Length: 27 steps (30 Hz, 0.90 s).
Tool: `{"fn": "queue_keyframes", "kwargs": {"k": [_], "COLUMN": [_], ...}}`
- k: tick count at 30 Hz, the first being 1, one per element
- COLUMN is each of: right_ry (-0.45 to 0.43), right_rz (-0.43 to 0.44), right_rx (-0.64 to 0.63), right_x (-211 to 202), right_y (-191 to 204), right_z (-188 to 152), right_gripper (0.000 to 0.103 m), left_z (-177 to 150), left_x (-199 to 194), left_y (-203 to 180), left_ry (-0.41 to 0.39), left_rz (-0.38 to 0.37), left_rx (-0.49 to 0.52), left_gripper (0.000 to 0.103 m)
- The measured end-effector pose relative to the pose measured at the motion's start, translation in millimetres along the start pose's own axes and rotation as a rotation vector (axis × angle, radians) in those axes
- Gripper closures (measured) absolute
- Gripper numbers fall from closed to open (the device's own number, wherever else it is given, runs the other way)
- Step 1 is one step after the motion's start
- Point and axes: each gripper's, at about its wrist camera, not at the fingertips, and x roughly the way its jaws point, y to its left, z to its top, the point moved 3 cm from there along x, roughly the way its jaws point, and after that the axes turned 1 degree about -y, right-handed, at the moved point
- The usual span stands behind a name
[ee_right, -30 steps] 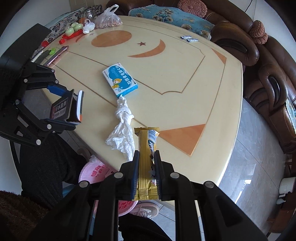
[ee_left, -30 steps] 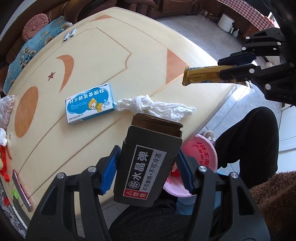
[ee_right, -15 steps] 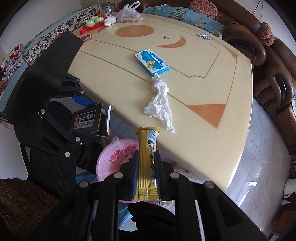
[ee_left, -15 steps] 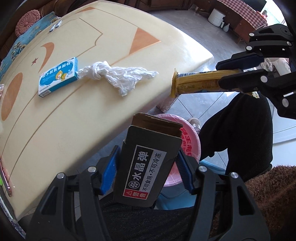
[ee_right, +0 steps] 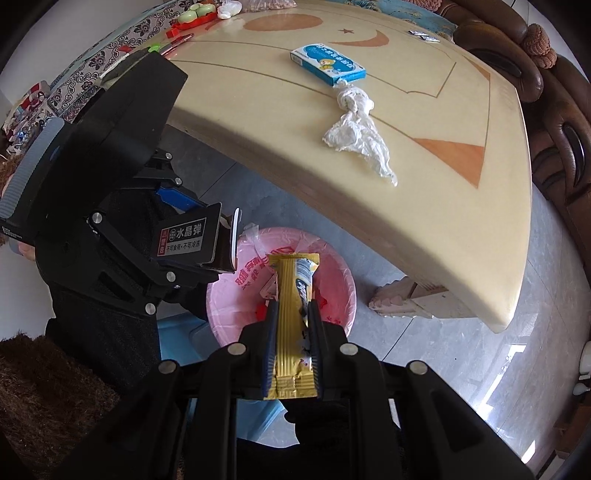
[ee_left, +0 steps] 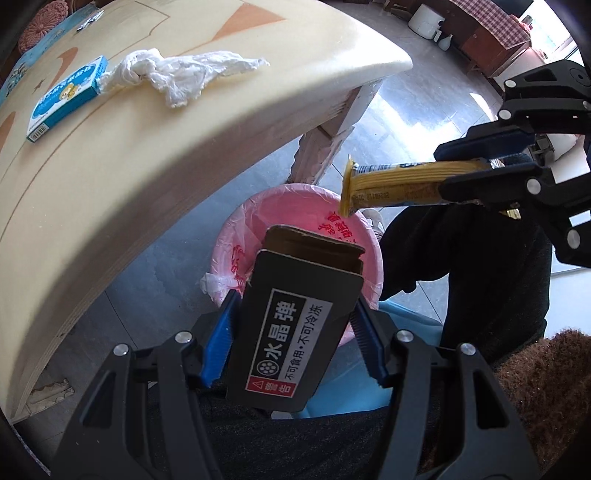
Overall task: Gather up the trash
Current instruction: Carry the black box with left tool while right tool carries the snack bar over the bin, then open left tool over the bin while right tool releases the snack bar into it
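My left gripper (ee_left: 295, 317) is shut on a black carton (ee_left: 291, 328) with white Chinese print and holds it over the pink-lined trash bin (ee_left: 236, 236) on the floor. My right gripper (ee_right: 291, 314) is shut on a yellow snack wrapper (ee_right: 290, 306), also above the bin (ee_right: 340, 291). Each gripper shows in the other's view: the right one (ee_left: 476, 173) with the wrapper (ee_left: 391, 184), the left one (ee_right: 207, 240) with the carton (ee_right: 183, 240). A crumpled white tissue (ee_left: 177, 74) (ee_right: 354, 129) and a blue medicine box (ee_left: 66, 96) (ee_right: 327, 64) lie on the table.
The cream table (ee_left: 110, 166) (ee_right: 443, 206) overhangs the bin, with its leg (ee_left: 325, 144) just behind. A brown sofa (ee_right: 561, 110) lines the far side. Toys and a bag (ee_right: 192, 11) sit at the table's far corner. My dark-clothed legs (ee_left: 461, 266) are beside the bin.
Both grippers have dropped from table height, off the table edge, to just above the pink bin, still holding the carton and the wrapper. The tissue and the blue box have stayed in place.
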Motion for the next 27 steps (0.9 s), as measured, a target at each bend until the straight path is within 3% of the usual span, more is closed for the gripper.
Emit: {"fn": "queue_keyframes", "kwargs": {"k": [9, 16, 27], "right_ry": [0.05, 0.06, 0.093], "right_rz": [0.033, 0.047, 0.047], "right_rx": [0.034, 0.077, 0.141], "right_x": [56, 109, 180], "right_y": [-2, -12, -21], "right_z": [-17, -25, -39], "right_gripper": [0.086, 0.086, 0.086], "left_z": [-10, -19, -30], "left_x": [54, 104, 167], "left_y": [-5, 4, 15], "left_ry": [0.042, 0.077, 0.171], "left_rz": [-0.049, -0.117, -0.153], "left_rx": [-0.028, -0.132, -0.241], "left_gripper": [0.044, 0.044, 0.044]}}
